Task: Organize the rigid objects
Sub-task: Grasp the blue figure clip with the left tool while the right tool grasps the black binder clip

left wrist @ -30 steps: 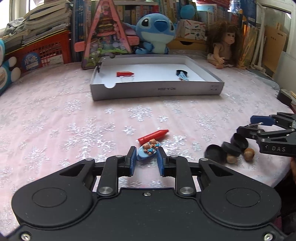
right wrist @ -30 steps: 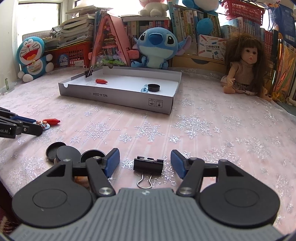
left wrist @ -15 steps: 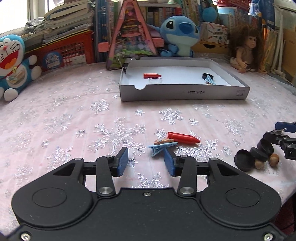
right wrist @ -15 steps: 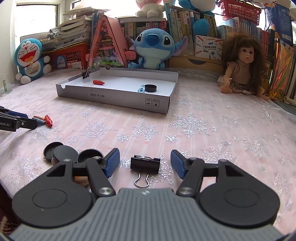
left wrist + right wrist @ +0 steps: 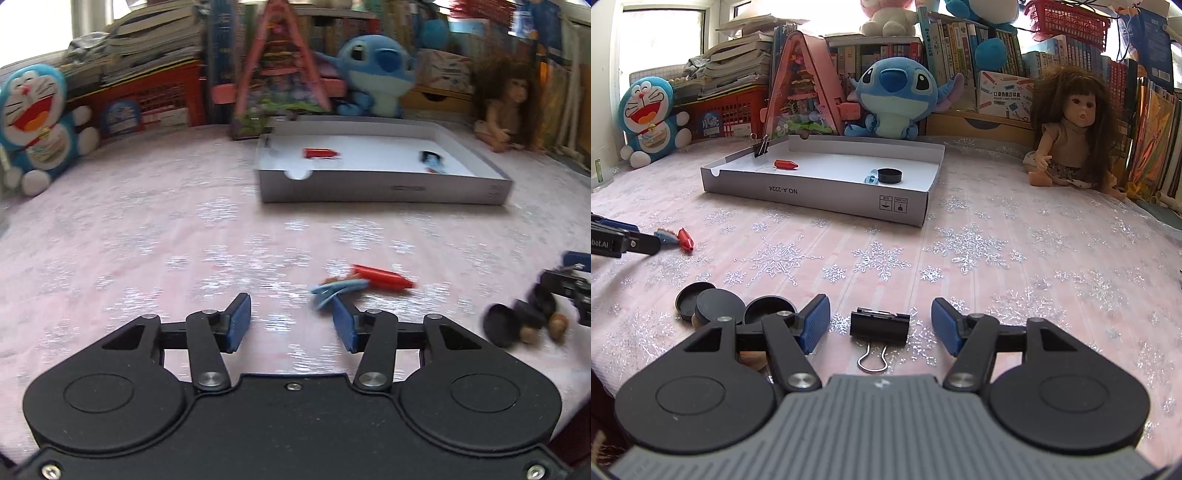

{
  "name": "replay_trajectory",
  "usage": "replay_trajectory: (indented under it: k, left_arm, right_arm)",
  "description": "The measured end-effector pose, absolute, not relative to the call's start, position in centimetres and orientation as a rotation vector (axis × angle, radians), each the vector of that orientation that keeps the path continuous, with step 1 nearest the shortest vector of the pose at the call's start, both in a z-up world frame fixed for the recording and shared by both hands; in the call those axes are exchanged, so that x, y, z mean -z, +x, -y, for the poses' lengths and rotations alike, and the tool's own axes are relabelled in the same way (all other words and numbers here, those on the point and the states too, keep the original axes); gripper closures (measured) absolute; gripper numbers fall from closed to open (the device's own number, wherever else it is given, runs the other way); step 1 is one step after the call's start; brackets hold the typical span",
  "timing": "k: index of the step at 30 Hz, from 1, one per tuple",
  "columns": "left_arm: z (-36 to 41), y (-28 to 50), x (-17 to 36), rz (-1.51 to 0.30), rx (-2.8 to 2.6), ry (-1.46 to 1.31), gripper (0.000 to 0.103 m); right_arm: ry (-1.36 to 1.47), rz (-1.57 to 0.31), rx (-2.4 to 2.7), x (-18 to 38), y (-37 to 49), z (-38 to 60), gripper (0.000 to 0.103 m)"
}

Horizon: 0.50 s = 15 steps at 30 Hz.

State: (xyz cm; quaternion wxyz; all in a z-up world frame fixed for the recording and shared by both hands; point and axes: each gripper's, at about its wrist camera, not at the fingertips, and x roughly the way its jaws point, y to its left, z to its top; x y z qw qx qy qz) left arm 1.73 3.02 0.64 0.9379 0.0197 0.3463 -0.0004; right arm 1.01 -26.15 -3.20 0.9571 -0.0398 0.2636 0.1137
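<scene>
My left gripper [image 5: 291, 321] is opening, with nothing between its jaws. A blue hair clip with small bears [image 5: 338, 290] lies on the cloth just past its right fingertip, touching a red crayon [image 5: 382, 277]. In the right wrist view, the same hair clip [image 5: 666, 236] and crayon [image 5: 686, 240] lie at the left gripper's tip [image 5: 646, 244]. My right gripper [image 5: 879, 315] stands open, one finger on either side of a black binder clip [image 5: 880, 326] that lies flat; the pads do not touch it. The white cardboard tray [image 5: 820, 194] holds a red crayon [image 5: 785, 164], a black lid [image 5: 889, 175] and a blue clip [image 5: 870, 178].
Three black lids [image 5: 716, 302] and some brown nuts [image 5: 557, 325] lie left of my right gripper. A binder clip [image 5: 761, 147] stands on the tray's far rim. Plush toys [image 5: 894, 96], a doll [image 5: 1067, 129] and a pink house [image 5: 801, 92] line the table's back edge.
The left gripper has let go of the blue hair clip and spread its jaws. The clip now lies on the cloth by the red crayon. The right gripper has not moved.
</scene>
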Motion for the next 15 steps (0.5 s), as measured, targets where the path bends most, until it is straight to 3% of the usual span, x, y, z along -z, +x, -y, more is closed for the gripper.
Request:
replay_trajectory:
  k: [8, 15]
  left_arm:
    - [-3.1, 1.2, -1.3, -0.674, 0.017, 0.025, 0.056]
    - [-1.0, 0.7, -1.5, -0.618, 0.084, 0.077, 0.043]
  right_arm:
    - [-0.084, -0.531, -0.227, 3.3, 1.0, 26.2, 0.03]
    - [-0.087, -0.529, -0.229, 3.2, 0.9, 26.2, 0.03]
